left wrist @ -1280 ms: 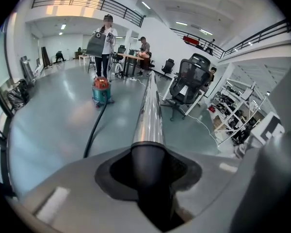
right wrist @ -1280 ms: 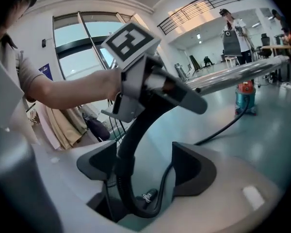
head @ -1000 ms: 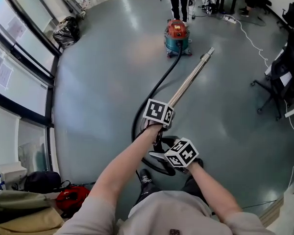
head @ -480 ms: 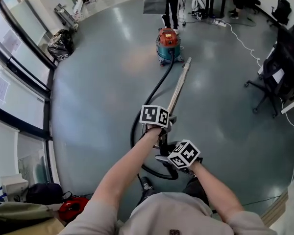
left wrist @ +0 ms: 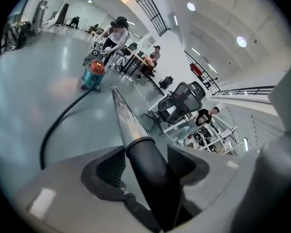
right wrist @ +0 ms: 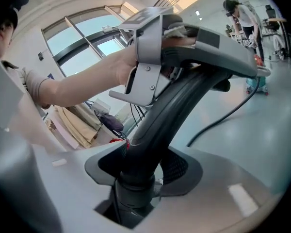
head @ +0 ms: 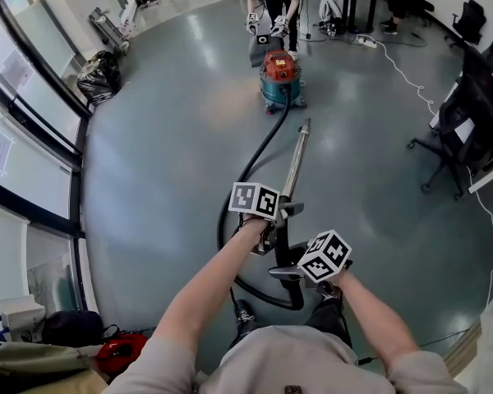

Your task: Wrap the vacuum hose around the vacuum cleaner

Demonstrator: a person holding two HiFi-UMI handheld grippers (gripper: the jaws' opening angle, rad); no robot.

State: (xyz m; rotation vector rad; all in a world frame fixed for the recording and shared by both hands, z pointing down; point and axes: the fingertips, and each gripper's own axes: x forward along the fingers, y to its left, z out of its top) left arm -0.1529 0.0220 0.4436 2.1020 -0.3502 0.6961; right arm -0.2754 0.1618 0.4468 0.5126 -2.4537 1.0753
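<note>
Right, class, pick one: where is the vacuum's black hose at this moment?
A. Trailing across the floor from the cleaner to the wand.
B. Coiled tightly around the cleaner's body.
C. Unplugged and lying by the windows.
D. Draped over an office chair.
A: the hose runs from the vacuum cleaner in a long curve over the grey floor to the wand; none of it is wound round the cleaner.

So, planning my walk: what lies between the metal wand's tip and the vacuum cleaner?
Bare floor; the hose runs just beside it, per head view.
</note>
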